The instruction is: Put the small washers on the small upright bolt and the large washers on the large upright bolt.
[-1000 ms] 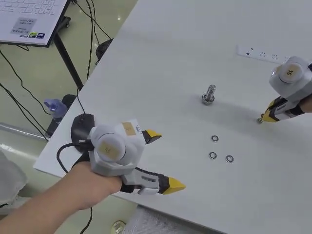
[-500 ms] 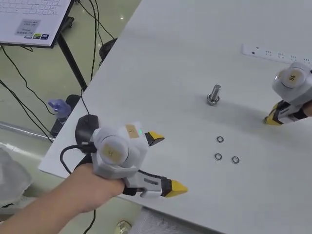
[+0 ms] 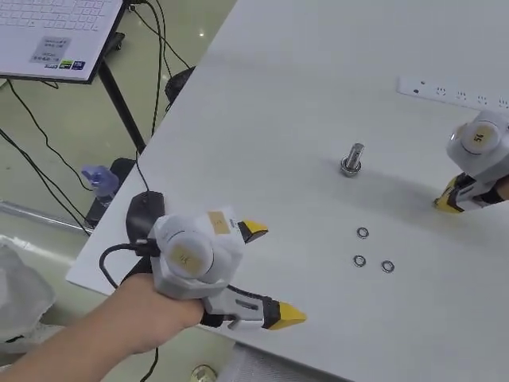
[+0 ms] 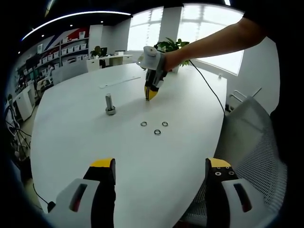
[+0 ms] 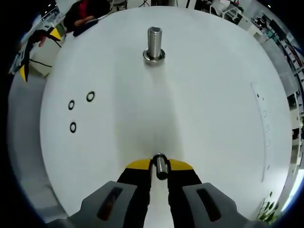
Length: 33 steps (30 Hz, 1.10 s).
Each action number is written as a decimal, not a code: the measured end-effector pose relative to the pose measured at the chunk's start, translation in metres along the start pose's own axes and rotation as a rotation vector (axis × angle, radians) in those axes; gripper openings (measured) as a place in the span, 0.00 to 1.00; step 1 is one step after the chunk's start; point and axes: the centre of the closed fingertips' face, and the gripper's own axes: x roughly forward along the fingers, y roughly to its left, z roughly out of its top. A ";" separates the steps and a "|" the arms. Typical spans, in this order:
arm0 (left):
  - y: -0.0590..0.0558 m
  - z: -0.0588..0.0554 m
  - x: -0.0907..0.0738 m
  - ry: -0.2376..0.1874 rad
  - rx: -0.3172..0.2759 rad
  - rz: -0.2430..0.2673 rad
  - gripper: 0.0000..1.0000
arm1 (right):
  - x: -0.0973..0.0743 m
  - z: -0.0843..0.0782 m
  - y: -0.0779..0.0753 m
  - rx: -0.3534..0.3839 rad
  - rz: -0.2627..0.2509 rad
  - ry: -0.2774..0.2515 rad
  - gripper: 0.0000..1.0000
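A white table (image 3: 262, 119) bears a power strip (image 3: 453, 94) near its far edge, with a laptop (image 3: 48, 32), black cables (image 3: 32, 131) and a blue bottle (image 3: 99, 179) off beside it.

Washers (image 3: 359, 260): 3, loose cluster, lower right of head view; same 3 at left in the right gripper view. Ring at the large bolt's base, can't tell if it's a washer.
Bolts: 2. Large bolt (image 3: 352, 159) upright, right of centre; small bolt (image 5: 161, 166) bottom centre, clamped between the right gripper's jaws.
Grippers: 2. Left gripper (image 3: 273, 272) lower centre, jaws apart; right gripper (image 3: 444, 204) right edge.
Power strip (image 3: 453, 93): 1, upper right.
Laptop (image 3: 48, 36): 1, upper left.
Mouse (image 3: 143, 213): 1, left.
Bottle (image 3: 99, 179): 1, left.
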 end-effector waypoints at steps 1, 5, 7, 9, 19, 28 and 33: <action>0.000 0.000 0.000 -0.001 -0.001 -0.001 0.77 | 0.000 0.000 0.000 0.002 0.000 -0.001 0.13; -0.001 0.001 0.000 -0.003 -0.001 -0.002 0.77 | -0.001 0.001 0.000 0.002 0.000 -0.002 0.13; -0.001 0.001 0.000 -0.002 -0.002 -0.002 0.77 | -0.001 0.001 0.000 0.006 0.004 0.000 0.14; -0.001 0.002 -0.001 -0.005 -0.003 0.001 0.77 | -0.001 0.001 0.000 0.014 0.003 -0.002 0.16; -0.002 0.004 -0.003 -0.012 -0.008 0.010 0.80 | -0.011 0.002 -0.003 0.007 0.003 -0.011 0.23; -0.008 0.006 -0.004 -0.012 0.011 -0.002 0.86 | -0.029 0.011 -0.009 -0.013 -0.014 -0.042 0.29; -0.008 0.007 -0.007 -0.012 0.018 -0.001 0.87 | -0.039 0.030 -0.004 -0.038 -0.019 -0.079 0.29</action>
